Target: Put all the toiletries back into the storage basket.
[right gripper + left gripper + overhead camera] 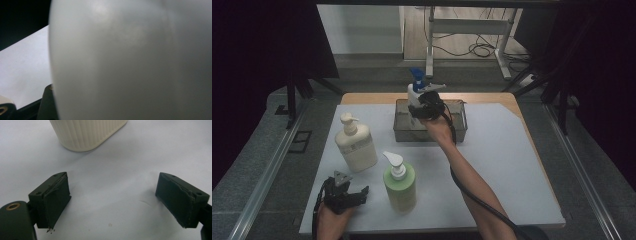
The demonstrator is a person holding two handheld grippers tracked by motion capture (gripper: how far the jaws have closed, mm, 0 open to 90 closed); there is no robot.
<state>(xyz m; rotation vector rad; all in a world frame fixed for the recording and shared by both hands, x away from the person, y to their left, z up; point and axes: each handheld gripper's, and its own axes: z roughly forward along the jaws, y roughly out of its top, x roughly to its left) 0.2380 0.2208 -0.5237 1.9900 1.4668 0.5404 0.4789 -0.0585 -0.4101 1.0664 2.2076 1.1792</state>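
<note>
At the bench's near left corner the left claw [346,194] rests low with its jaws spread wide and nothing between them; in the left gripper view only bare white bench surface lies between the two black pads [56,200], with the base of the cream pump bottle [86,133] standing just beyond. That bottle [356,142] stands upright on the left side of the bench, and a green pump bottle [399,182] stands upright just beside it, nearer the front edge and towards the middle.

Farther back, near the far edge at the middle, sits a clear rectangular tray [457,131]. The right claw [421,107] is over it, pinching a white bottle with a blue pump [416,87] by its body; the right gripper view has the pale, blurred wall of that bottle [130,60] pressed up close between the jaws. The bottle is upright, its lower part inside the tray's outline, though whether its base touches the tray floor cannot be told.

The step in hand looks like setting this bottle into the tray. The next move calls for lowering it straight until it stands firm, then spreading the jaws and drawing the claw up clear of the pump head without tipping it. After that, the cream and green bottles seem likely to follow.
</note>
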